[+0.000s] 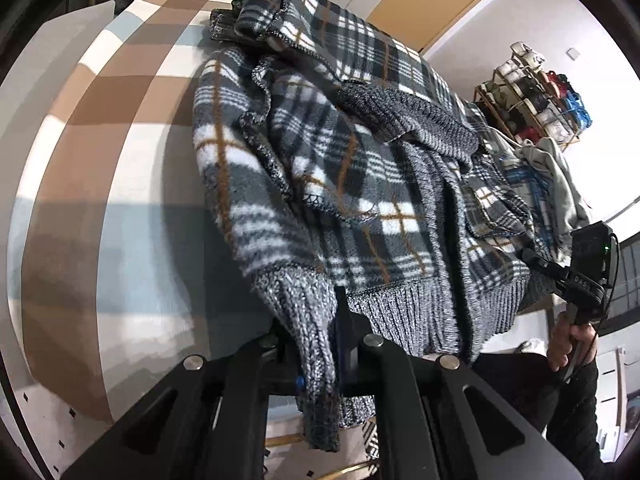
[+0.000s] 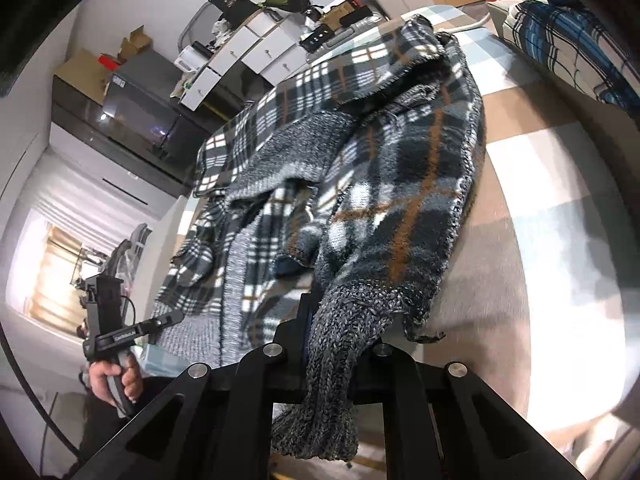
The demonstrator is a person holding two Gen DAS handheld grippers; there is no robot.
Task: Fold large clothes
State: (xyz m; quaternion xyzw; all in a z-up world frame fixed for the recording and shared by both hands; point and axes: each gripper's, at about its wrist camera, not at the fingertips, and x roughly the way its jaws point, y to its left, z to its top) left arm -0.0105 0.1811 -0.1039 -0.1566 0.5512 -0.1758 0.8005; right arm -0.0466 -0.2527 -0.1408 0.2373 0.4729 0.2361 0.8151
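Plaid jacket's (image 1: 320, 168) knit hem sits pinched inside both left gripper (image 1: 320, 344) and right gripper (image 2: 332, 344).

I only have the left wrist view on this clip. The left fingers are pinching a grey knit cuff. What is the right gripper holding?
Observer: The right gripper is shut on another grey knit cuff of the same plaid jacket.
Operator: Anything on the bed beyond the jacket?
Observer: Yes, a blue plaid pillow at the far corner.
Operator: What is behind the left hand?
Observer: A bright window with a light curtain.
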